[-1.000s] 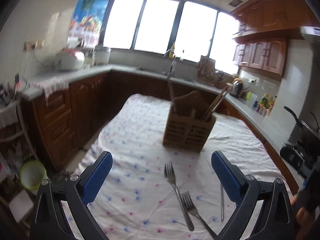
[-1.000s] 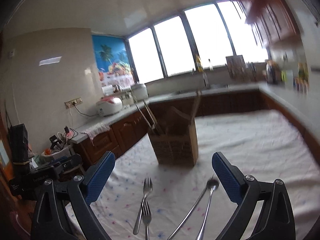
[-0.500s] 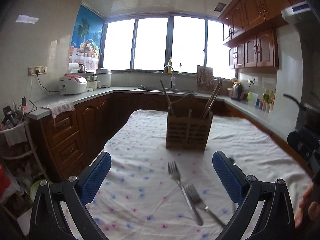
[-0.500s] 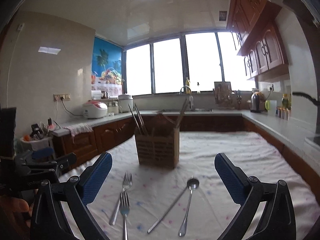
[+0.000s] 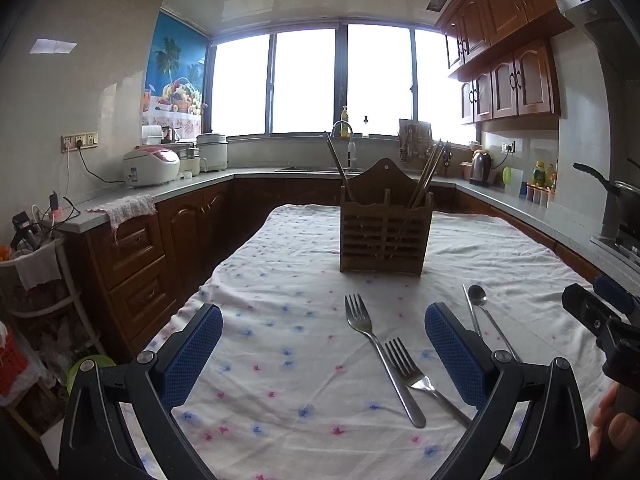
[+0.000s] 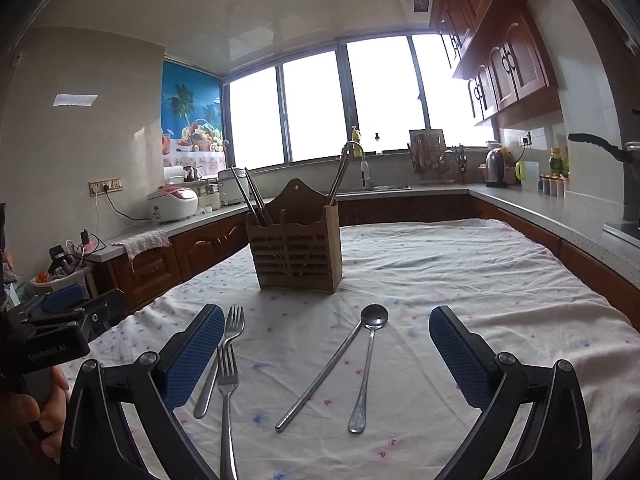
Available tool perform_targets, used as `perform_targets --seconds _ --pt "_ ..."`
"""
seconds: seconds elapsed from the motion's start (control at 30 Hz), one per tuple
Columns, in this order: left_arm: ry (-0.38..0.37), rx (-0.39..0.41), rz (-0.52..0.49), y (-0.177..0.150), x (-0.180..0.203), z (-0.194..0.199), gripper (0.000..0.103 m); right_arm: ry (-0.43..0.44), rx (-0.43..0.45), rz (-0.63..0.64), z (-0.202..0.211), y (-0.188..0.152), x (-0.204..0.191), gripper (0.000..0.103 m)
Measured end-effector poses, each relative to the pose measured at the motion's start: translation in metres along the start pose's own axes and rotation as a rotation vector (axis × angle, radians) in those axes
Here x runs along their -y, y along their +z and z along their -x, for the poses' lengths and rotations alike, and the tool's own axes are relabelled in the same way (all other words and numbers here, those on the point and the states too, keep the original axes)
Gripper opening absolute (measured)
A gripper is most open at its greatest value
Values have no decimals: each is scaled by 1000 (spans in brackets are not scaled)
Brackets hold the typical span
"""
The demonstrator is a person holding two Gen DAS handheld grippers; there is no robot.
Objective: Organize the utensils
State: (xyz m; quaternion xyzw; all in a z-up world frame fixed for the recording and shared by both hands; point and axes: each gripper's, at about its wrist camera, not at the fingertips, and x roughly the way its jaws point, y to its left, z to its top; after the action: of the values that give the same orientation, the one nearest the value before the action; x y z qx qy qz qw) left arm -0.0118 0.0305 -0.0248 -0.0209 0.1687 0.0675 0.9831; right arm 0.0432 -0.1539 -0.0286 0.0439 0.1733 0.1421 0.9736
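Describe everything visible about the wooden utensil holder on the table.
The wooden utensil holder is a brown box with a slatted front, dividers making compartments, and a taller arched back panel with a small hanging hole. It stands upright on the white floral tablecloth, beyond the loose forks and spoon, touching none of them. Chopsticks lean out of one end compartment, and another thin utensil handle out of the opposite end. Neither gripper touches it.
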Motion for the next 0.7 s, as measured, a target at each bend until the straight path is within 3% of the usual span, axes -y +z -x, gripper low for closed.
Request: perform_targets --seconds 0.7 --pt "8 11 -22 -6 1 -1 102 3 -1 -3 -2 -1 0 103"
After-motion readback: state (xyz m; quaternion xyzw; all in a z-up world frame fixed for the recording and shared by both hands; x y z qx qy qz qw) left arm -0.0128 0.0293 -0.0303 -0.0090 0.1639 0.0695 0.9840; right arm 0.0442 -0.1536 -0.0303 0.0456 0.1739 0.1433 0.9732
